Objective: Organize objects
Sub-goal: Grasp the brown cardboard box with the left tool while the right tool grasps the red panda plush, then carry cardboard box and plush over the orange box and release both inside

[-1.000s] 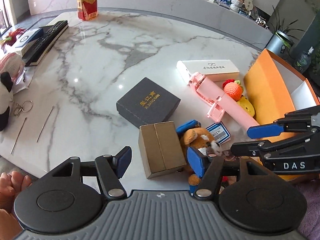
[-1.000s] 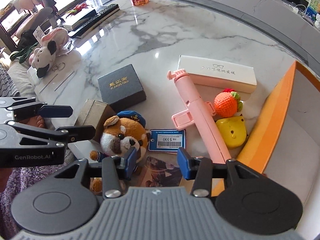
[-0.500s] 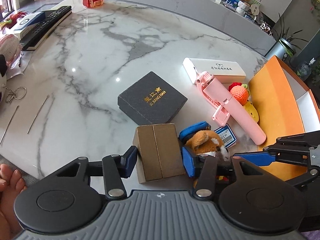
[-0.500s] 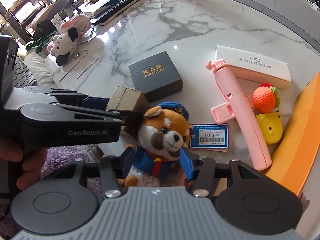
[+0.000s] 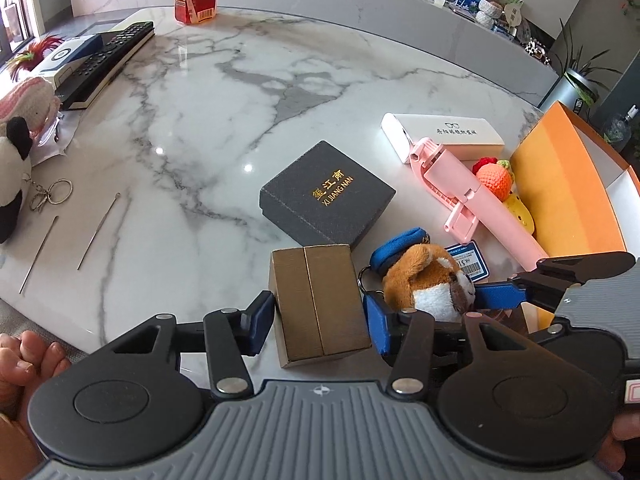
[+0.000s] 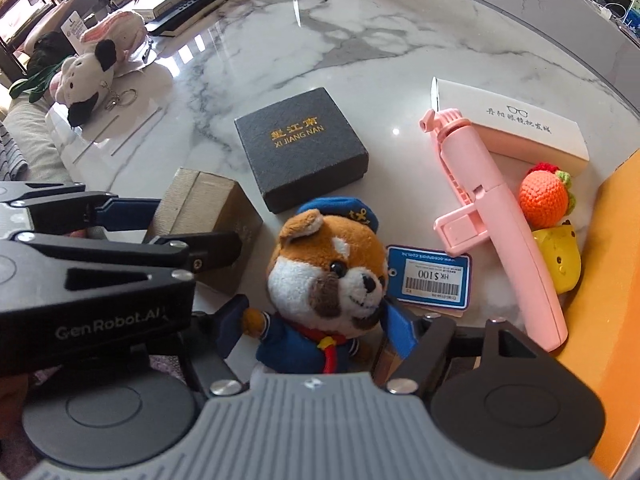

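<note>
Left gripper (image 5: pixel 318 314) clamps the brown box (image 5: pixel 320 300) at the table's (image 5: pixel 224 92) six-o'clock edge; right gripper (image 6: pixel 320 324), jaws just widened, straddles the plush dog (image 6: pixel 332 276) without pressing, at the box's three o'clock.

The table (image 5: pixel 224 92) is polished marble, glossy, white with grey veins. At frame centre the dark box (image 5: pixel 326 196) has a matt, fine-textured cover with gold lettering. Below it the brown box (image 5: pixel 320 300) looks like matt card with a dull metallic sheen. The plush dog (image 6: pixel 328 276) is fuzzy cloth, its tag (image 6: pixel 430 276) glossy card. The pink stick (image 6: pixel 496 220) is smooth plastic; the orange ball (image 6: pixel 544 198) is crocheted yarn.
</note>
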Action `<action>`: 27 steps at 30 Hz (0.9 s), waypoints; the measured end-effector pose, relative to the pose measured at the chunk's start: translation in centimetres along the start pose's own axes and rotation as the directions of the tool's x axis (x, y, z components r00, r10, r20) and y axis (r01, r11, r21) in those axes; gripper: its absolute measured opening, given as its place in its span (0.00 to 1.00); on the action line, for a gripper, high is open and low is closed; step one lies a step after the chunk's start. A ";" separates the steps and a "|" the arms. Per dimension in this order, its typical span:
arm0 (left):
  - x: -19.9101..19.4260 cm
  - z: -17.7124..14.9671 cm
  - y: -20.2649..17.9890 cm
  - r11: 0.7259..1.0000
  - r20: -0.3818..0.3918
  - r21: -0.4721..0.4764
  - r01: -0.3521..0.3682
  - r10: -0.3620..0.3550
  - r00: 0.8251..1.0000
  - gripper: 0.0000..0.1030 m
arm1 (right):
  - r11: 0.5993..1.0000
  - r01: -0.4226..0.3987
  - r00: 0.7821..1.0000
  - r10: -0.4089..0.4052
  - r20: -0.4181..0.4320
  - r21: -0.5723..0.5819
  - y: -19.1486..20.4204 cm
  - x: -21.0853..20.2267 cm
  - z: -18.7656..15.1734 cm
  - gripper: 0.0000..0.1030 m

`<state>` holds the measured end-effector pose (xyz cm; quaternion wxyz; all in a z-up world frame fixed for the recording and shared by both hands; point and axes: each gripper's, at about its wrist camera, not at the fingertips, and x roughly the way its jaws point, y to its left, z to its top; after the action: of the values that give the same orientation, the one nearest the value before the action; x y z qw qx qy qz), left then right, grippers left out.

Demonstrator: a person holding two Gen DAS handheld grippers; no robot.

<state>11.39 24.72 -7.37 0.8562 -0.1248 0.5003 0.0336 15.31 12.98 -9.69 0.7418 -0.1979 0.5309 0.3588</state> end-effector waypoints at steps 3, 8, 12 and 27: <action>0.0 0.0 0.1 1.000 0.004 -0.013 0.008 -0.008 1.000 0.55 | 1.000 -0.009 1.000 0.008 0.019 0.026 -0.3 0.0 -0.2 0.65; -1.2 -0.3 0.1 0.999 0.041 -0.029 0.023 -0.022 0.999 0.54 | 0.999 -0.025 0.999 0.024 0.035 0.041 -0.4 -1.4 -0.4 0.56; -3.8 -0.1 -0.5 0.999 0.096 -0.025 0.026 -0.024 0.995 0.54 | 0.997 -0.058 0.994 0.053 0.093 0.051 -1.0 -4.5 -0.9 0.56; -10.6 2.4 -12.3 0.957 0.198 0.192 0.217 -0.254 0.947 0.54 | 0.965 -0.121 0.945 0.039 0.325 0.234 -11.0 -20.6 -5.8 0.56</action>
<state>10.41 14.10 5.13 0.9117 -0.1067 0.3846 -0.0980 16.09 -4.86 6.41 0.8213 -0.0202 0.4532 0.3459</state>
